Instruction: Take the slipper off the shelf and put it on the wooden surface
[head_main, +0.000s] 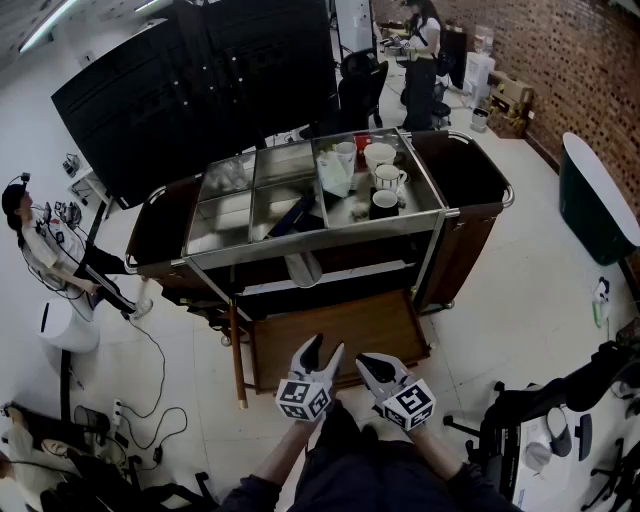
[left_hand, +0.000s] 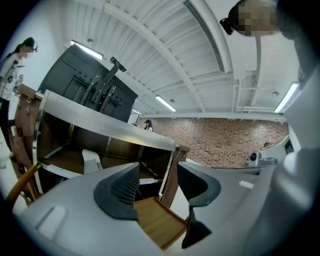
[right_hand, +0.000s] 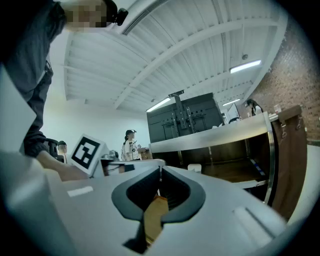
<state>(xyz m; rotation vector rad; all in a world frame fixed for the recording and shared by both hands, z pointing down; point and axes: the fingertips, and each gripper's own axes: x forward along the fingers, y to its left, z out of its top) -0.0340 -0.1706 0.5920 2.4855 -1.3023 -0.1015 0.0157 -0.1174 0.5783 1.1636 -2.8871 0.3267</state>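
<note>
slipper (head_main: 303, 268): white, on the shelf (head_main: 360, 272) under the cart's steel top (head_main: 330, 232) | left gripper (head_main: 322, 350): fingers released, nothing between | right gripper (head_main: 368, 362): fingers clenched, empty | both hover over the wooden surface (head_main: 330, 335) | risk imo: tight gap, easy to clip the steel edge; a shallow pinch could drop the slipper on the floor

Strip lights (left_hand: 165, 102) on the ceiling give flat, rather dim indoor light. The white floor (head_main: 500, 270) is brightest, while the cart's (head_main: 300, 245) shelf (head_main: 375, 262) lies in shadow. Both gripper views curve strongly and fade to black at the corners, and the head view bows outward too.
</note>
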